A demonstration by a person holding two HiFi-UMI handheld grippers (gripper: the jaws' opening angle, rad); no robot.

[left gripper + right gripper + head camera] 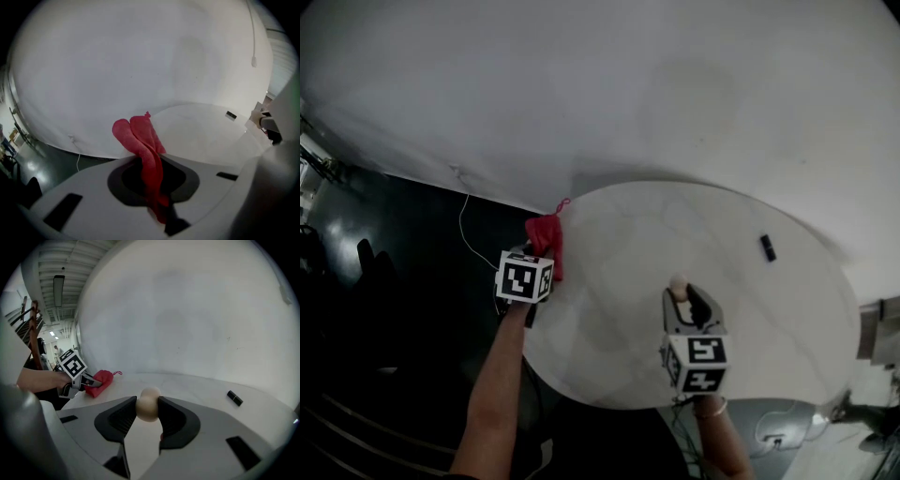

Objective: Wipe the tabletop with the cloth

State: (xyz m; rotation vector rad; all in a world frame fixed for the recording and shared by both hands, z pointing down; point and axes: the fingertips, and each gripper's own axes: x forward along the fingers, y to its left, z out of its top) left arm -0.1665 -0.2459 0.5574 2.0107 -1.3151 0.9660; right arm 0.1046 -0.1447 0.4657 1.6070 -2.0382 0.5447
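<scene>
Cloth [143, 150], red and bunched, is pinched between the closed jaws of the left gripper [151, 187], which holds it at the left edge of the round white counter [628, 234]. The right gripper [148, 416] is clamped partway shut on a small cream ball [148, 405] above the counter's near side. Black-and-white square markers cover the cube [525, 278] on each gripper, and a small black object [767, 247] lying far right is too small to show any writing.
</scene>
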